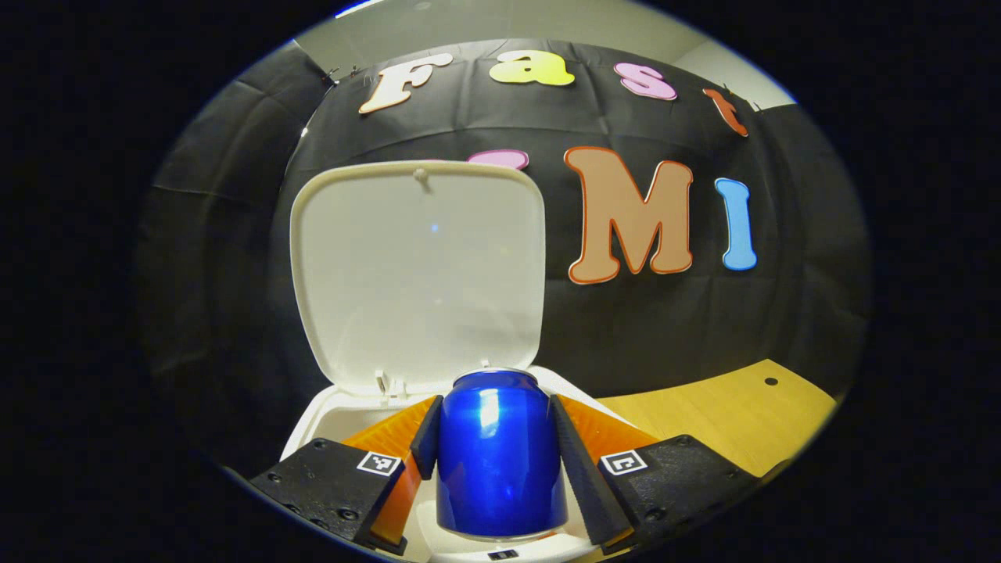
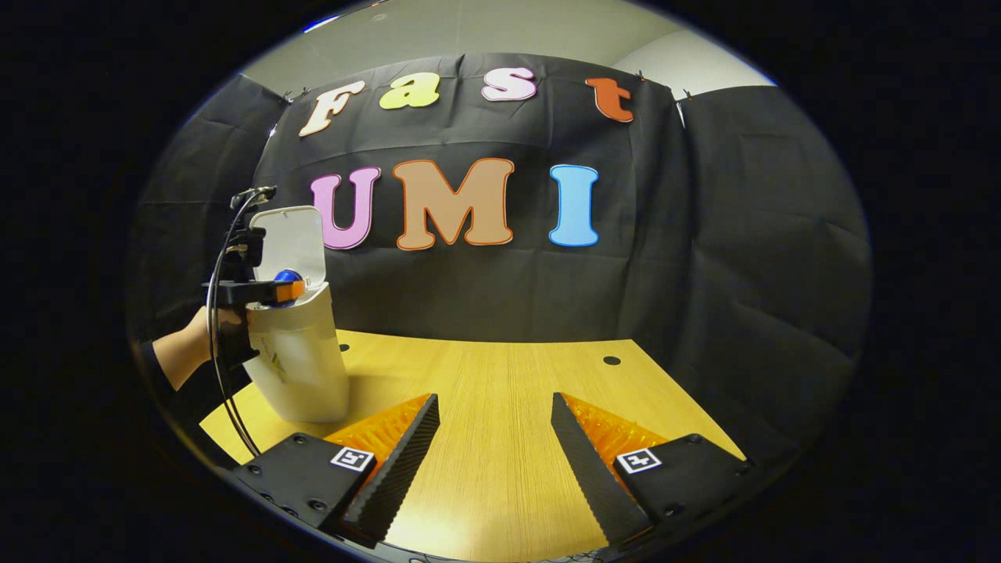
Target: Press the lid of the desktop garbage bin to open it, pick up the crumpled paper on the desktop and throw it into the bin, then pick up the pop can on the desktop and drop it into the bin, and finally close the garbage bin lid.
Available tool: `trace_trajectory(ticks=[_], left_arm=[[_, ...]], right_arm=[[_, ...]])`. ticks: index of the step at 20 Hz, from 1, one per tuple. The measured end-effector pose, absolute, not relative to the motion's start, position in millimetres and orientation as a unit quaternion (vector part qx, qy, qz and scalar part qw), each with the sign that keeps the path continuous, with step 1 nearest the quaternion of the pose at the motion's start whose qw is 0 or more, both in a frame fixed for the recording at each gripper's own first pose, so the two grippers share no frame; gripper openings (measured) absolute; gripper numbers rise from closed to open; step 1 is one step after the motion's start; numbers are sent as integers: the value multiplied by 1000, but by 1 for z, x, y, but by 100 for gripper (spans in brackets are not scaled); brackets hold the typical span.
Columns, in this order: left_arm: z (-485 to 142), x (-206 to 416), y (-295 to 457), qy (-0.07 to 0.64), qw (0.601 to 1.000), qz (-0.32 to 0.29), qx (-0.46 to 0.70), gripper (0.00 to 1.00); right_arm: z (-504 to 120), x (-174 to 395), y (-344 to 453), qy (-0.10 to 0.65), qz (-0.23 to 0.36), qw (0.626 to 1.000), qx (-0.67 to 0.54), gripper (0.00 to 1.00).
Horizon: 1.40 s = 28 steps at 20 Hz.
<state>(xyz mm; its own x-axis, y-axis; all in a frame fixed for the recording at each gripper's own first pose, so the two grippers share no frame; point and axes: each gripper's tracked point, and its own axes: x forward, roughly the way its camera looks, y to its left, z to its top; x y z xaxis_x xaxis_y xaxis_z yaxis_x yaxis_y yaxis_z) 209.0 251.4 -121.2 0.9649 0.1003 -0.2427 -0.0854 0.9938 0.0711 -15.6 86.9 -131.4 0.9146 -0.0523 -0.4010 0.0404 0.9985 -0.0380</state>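
Observation:
A blue pop can stands upright between my left gripper's fingers, which press on both its sides. It hangs over the mouth of the white bin, whose lid stands raised behind it. In the right gripper view the bin sits at the far left of the table, with its lid up. There the left gripper, held by a hand, keeps the can just above the bin's rim. My right gripper is open over bare table. The bin's inside is hidden.
The wooden table runs out to the right of the bin, with small dark holes near its back edge. Black cloth walls close the booth behind and to both sides. A cable trails from the left gripper.

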Motion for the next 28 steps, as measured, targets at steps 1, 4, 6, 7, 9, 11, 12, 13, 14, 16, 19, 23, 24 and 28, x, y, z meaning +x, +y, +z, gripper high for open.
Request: trace_trajectory(ticks=[1,4,6,7,9,11,12,13,14,16,19,23,24,28], left_arm=[[-119,210,250,113,992,47,18,77],[-117,205,245,109,993,47,21,80],[-116,201,241,114,992,46,31,84],[-114,199,238,116,991,50,37,89],[-105,191,233,112,991,60,47,97],[-85,182,227,97,991,73,53,97],[-74,176,223,91,991,79,55,96],[-64,169,218,84,991,85,57,97],[-50,162,214,75,991,92,59,96],[-21,151,206,55,991,107,64,99],[15,138,200,35,989,129,70,95],[53,135,200,21,987,148,65,95],[61,137,204,18,986,153,68,99],[89,154,220,15,984,162,75,95]], right_arm=[[-132,-16,88,207,-22,978,-16,97],[-135,-11,92,210,-13,978,-19,97],[-135,-9,93,213,-4,977,-19,96],[-133,-7,91,212,2,977,-18,97],[-129,-1,86,205,13,979,-16,96],[-125,6,78,195,29,980,-14,96],[-123,12,73,190,38,981,-11,97],[-121,17,70,188,48,981,-6,96],[-119,21,66,187,60,981,1,100],[-113,29,56,177,78,981,9,96],[-107,36,45,160,104,982,6,100],[-109,34,31,160,114,980,10,97],[-112,34,29,162,115,980,9,96],[-118,32,24,168,112,979,15,96]])
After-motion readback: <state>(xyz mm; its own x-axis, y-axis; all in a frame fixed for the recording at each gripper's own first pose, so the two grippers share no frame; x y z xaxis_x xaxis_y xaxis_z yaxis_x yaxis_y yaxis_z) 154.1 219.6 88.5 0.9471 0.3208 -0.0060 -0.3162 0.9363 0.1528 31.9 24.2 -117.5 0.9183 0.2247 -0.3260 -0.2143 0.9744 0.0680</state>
